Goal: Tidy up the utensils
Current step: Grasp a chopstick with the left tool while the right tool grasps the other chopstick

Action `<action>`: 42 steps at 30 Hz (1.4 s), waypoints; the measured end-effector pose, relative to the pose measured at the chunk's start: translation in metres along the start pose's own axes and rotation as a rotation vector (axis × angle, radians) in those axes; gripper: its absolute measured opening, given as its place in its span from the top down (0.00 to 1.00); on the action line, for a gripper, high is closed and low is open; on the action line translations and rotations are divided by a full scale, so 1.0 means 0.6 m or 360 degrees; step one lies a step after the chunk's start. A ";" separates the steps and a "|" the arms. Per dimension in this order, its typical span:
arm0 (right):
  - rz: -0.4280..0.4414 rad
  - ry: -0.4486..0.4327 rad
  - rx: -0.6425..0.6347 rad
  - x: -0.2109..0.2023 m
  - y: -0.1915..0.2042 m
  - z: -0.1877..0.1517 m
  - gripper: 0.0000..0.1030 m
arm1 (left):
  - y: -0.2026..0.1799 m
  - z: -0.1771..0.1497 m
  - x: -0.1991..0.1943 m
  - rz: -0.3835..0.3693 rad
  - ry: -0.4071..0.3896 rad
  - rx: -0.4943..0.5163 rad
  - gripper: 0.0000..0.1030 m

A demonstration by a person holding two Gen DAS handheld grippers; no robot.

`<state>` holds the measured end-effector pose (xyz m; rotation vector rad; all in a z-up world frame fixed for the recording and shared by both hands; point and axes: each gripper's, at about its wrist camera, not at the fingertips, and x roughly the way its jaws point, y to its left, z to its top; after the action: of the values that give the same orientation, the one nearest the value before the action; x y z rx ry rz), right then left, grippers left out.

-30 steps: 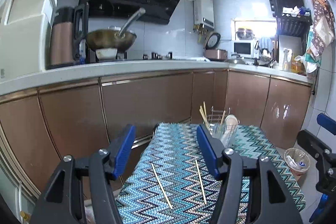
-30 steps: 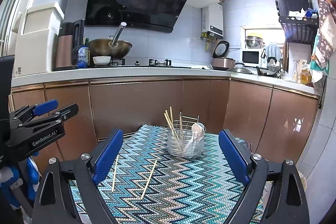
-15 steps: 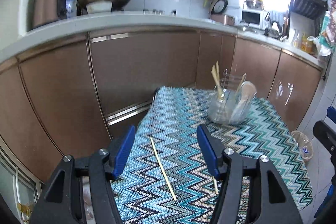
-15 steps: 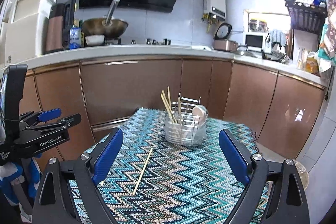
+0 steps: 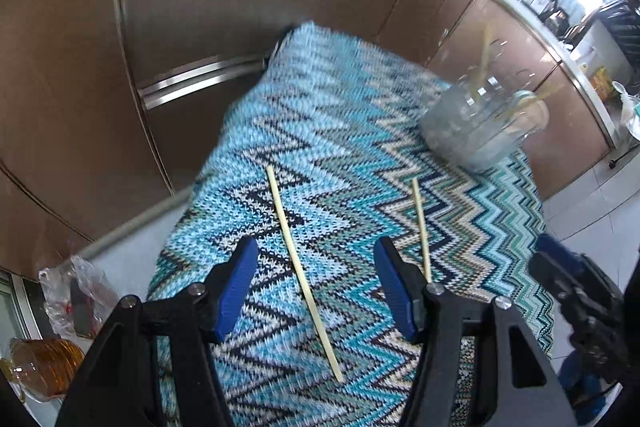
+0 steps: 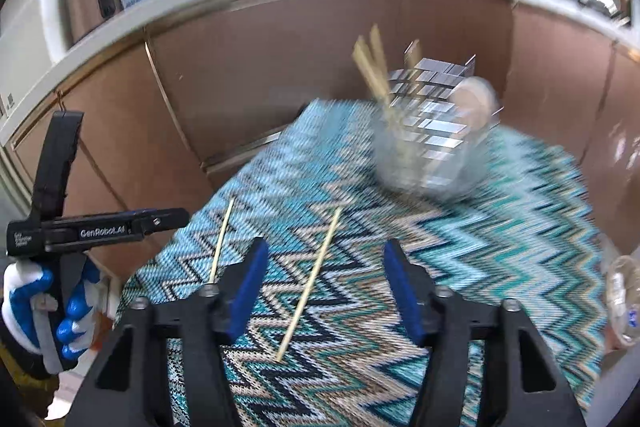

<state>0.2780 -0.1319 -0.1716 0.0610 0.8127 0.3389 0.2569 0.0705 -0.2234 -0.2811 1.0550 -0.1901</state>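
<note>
Two loose chopsticks lie on the zigzag cloth, well apart from each other and short of the utensil holder [image 6: 432, 147] that stands farther back on the table. The left chopstick [image 5: 304, 273] runs between the blue pads of the left gripper [image 5: 316, 287], whose jaws stand spread with nothing pressed. The right chopstick [image 6: 310, 285] lies in the gap of the right gripper [image 6: 324, 287] — its jaws are closing, yet the pads are clear of the stick on both sides, so nothing is gripped.

To do this well, I'd say each gripper should come down until its pads straddle the stick near the middle, then squeeze squarely across it; a thin round stick on knitted cloth [image 5: 360, 155] could roll or snag a loop if pinched at a slant. A gloved hand [image 6: 44, 307] holds the left tool at the picture's edge.

Much is blurred — the holder is a smear of wire and pale handles, and how many sticks already stand in it I cannot count. The near end of the second stick is hidden behind a gripper finger in each view.
</note>
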 end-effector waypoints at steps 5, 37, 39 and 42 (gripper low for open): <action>0.0078 0.0223 0.0013 0.099 -0.011 0.019 0.61 | 0.014 0.031 0.056 -0.0023 0.0184 -0.0058 0.44; 0.0074 0.0656 0.0096 0.274 -0.028 0.069 0.93 | 0.034 0.056 0.138 -0.0020 0.0365 -0.0062 0.96; 0.0087 0.0611 0.0076 0.256 -0.022 0.064 0.94 | 0.035 0.049 0.126 -0.0036 0.0322 -0.0061 0.96; 0.0124 0.0498 0.0052 0.214 -0.017 0.058 0.94 | 0.027 0.040 0.099 -0.0075 0.0228 -0.0050 0.96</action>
<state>0.3877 -0.0980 -0.2398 0.0713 1.1278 0.4150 0.3070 0.0722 -0.2668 -0.3247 1.1946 -0.2390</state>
